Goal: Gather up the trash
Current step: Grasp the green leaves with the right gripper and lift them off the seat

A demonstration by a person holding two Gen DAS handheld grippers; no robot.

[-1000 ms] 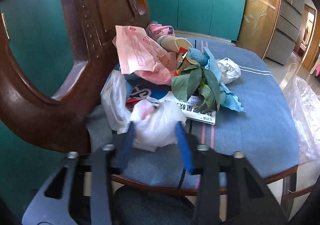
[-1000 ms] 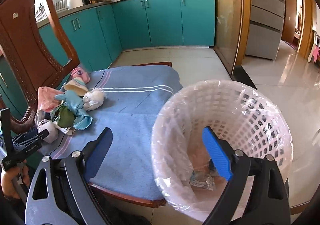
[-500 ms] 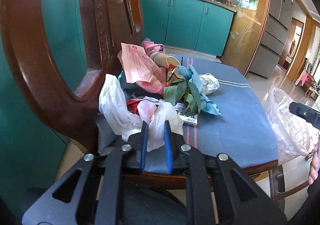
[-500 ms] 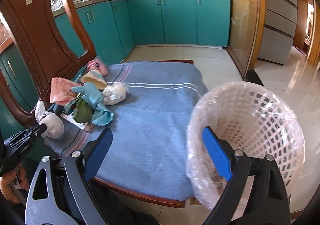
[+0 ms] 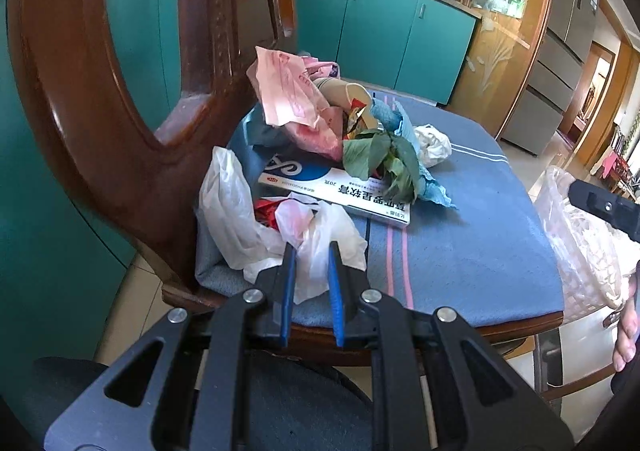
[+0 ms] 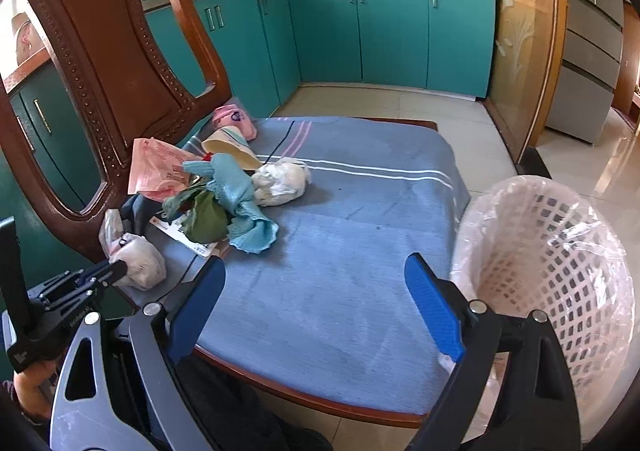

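A flat white-and-blue cardboard box (image 5: pixel 320 187), at the centre of the left wrist view, carried upside-down Chinese characters, not clearly legible, and "20" with another character. The pink plastic bag (image 5: pixel 286 91) above it bore red printing too blurred to read.

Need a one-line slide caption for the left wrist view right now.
Left gripper shut on white plastic bag at the trash pile's near edge on the blue cushion.

The right gripper (image 6: pixel 316 307) hangs wide open over the blue cushion (image 6: pixel 340 251), beside the lined basket (image 6: pixel 560 251); the left gripper (image 6: pixel 120 271) apparently pinches a white bag (image 6: pixel 140 261).
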